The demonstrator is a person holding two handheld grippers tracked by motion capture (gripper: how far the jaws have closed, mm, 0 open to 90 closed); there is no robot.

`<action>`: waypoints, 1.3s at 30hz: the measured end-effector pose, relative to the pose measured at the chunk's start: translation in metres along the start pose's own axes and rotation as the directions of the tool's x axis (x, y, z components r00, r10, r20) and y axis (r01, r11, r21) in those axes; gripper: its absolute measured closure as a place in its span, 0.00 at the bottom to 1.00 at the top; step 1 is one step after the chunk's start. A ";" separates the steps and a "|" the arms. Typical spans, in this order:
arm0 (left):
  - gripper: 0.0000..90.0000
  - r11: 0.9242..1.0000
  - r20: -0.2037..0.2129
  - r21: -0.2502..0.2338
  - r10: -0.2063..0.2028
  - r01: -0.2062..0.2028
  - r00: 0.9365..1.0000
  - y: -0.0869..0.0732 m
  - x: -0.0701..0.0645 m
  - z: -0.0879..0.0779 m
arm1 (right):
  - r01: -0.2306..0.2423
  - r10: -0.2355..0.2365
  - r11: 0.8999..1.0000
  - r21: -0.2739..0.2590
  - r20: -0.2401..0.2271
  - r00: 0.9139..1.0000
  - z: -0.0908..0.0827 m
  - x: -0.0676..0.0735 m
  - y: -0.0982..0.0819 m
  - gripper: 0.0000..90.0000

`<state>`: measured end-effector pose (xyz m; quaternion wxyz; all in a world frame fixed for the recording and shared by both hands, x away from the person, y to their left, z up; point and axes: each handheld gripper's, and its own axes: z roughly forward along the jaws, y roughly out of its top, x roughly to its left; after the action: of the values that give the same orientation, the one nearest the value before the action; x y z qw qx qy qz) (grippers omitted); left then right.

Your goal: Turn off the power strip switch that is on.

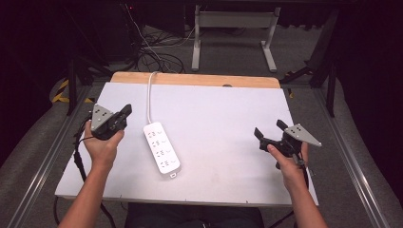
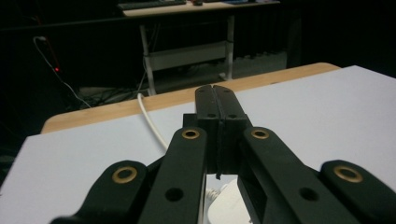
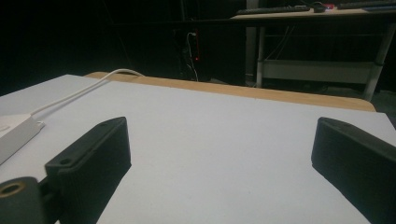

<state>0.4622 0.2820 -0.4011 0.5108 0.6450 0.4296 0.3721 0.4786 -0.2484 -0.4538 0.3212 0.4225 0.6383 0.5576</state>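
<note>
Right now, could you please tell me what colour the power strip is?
The power strip is white, clearest in the high view.

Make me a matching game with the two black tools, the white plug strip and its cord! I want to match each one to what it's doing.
Things:
1. left tool
2. right tool
3. power strip
4. white cord

States:
A. jaws spread wide apart, nothing between them
B. lies flat on the white table top, nearer the left hand
C. jaws pressed together, nothing between them
D. runs from the strip over the far wooden edge of the table

Pairs: 1-C, 2-A, 3-B, 4-D
</note>
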 end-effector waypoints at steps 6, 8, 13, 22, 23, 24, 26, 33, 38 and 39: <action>1.00 0.998 -0.035 -0.055 -0.027 0.025 0.999 -0.006 0.009 -0.031 | 0.000 0.000 1.000 0.000 0.001 1.000 0.000 0.000 0.000 0.06; 1.00 0.998 -0.042 -0.062 -0.034 0.031 0.999 -0.009 0.009 -0.039 | -0.004 0.004 1.000 -0.003 -0.001 1.000 0.000 0.001 0.000 0.06; 1.00 0.996 -0.066 -0.086 -0.029 0.023 0.997 -0.011 0.007 -0.055 | 0.004 -0.004 1.000 0.000 -0.003 1.000 0.000 0.001 0.000 0.06; 1.00 0.994 -0.084 -0.093 -0.058 0.050 0.995 -0.013 0.009 -0.058 | 0.004 -0.004 1.000 0.001 -0.001 1.000 0.001 0.001 0.000 0.06; 1.00 0.995 -0.086 -0.091 -0.057 0.049 0.995 -0.014 0.009 -0.057 | 0.004 -0.004 1.000 0.001 -0.001 1.000 0.001 0.001 0.000 0.06; 1.00 0.995 -0.089 -0.089 -0.055 0.047 0.994 -0.014 0.009 -0.057 | 0.004 -0.004 1.000 0.002 -0.001 1.000 0.001 0.001 0.000 0.06; 1.00 0.996 -0.093 -0.083 -0.052 0.045 0.994 -0.015 0.009 -0.056 | 0.003 -0.003 1.000 0.000 -0.002 1.000 0.000 0.001 0.000 0.06; 0.93 0.995 -0.105 -0.079 -0.070 0.062 0.992 -0.016 0.011 -0.056 | 0.003 -0.003 1.000 0.001 -0.003 1.000 0.001 0.001 0.000 0.06; 0.64 0.990 -0.122 -0.069 -0.132 0.124 0.984 -0.015 0.012 -0.050 | 0.000 0.000 1.000 -0.001 -0.003 1.000 0.001 0.001 0.000 0.06; 0.57 0.990 -0.115 -0.062 -0.131 0.124 0.985 -0.015 0.012 -0.049 | -0.001 0.001 1.000 -0.001 -0.004 1.000 0.001 0.001 0.000 0.06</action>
<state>0.4189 0.3117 -0.4051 0.5246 0.5787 0.4891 0.3881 0.4788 -0.2476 -0.4537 0.3201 0.4215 0.6385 0.5588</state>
